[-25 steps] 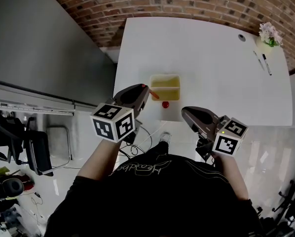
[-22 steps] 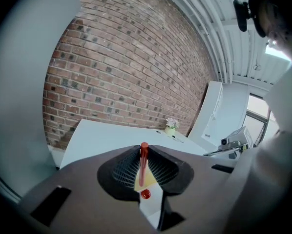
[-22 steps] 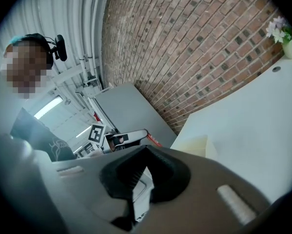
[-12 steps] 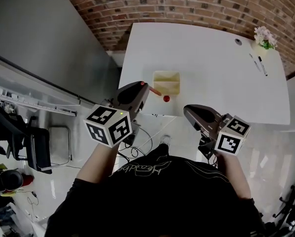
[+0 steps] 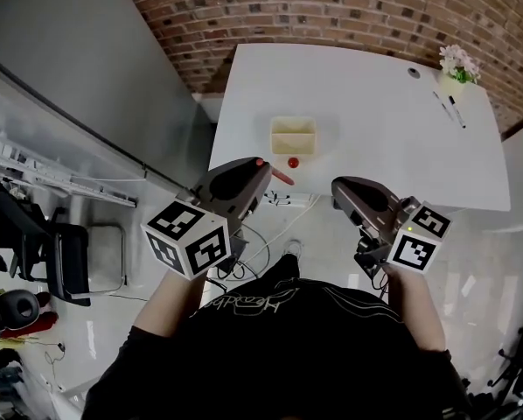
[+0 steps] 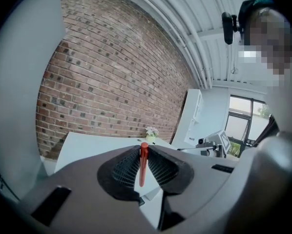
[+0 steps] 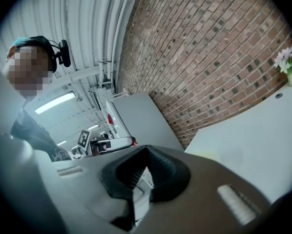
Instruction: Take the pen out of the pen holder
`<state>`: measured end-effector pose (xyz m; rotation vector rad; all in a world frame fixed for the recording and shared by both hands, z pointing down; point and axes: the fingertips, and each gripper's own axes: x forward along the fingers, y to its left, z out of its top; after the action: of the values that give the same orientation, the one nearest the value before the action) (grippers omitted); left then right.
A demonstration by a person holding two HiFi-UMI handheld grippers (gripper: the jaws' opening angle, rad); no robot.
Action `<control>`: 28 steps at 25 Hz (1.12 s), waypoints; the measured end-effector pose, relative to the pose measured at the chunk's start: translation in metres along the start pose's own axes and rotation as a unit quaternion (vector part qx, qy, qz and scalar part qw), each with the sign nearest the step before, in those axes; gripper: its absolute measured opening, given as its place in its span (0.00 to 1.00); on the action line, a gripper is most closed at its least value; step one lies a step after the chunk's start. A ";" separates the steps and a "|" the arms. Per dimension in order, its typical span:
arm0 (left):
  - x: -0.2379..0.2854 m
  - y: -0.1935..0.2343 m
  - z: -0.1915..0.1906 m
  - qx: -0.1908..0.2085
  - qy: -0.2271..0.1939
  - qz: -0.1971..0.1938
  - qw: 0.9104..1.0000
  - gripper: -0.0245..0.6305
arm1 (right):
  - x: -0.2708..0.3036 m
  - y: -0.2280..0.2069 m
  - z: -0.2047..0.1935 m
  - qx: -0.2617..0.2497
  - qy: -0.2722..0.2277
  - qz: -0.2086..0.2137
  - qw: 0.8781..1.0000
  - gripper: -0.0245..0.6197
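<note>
This looks like an office or lab workroom. Ahead of my jaws a white counter (image 5: 375,103) stands against a bare brick wall (image 5: 331,7), with a grey partition (image 5: 87,86) to their left and pipes (image 6: 185,28) overhead. Black office chairs (image 5: 65,261) and loose cables (image 5: 266,234) sit on the glossy floor (image 5: 489,261) below and behind them.

My shirt (image 5: 279,357) is black, short-sleeved, pale script across the chest — the left tongs (image 5: 262,168) and right tongs (image 5: 338,187) are rounded grey shells, each bearing a black-and-white marker cube (image 5: 187,237).
</note>
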<state>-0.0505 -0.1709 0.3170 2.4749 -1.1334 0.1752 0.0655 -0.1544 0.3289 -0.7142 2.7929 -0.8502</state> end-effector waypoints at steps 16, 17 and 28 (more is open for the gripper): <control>-0.045 -0.078 -0.050 0.004 0.008 -0.039 0.999 0.12 | -0.042 0.067 -0.041 -0.017 0.012 0.017 1.000 0.04; -0.047 -0.082 -0.052 0.004 0.008 -0.040 0.999 0.12 | -0.045 0.070 -0.044 -0.017 0.013 0.017 1.000 0.04; -0.055 -0.125 -0.068 0.019 0.010 -0.053 0.998 0.12 | -0.080 0.094 -0.064 -0.035 0.012 0.017 0.999 0.04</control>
<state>0.0107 -0.0310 0.3240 2.5533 -0.9970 0.1933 0.0812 -0.0162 0.3291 -0.6695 2.8589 -0.7642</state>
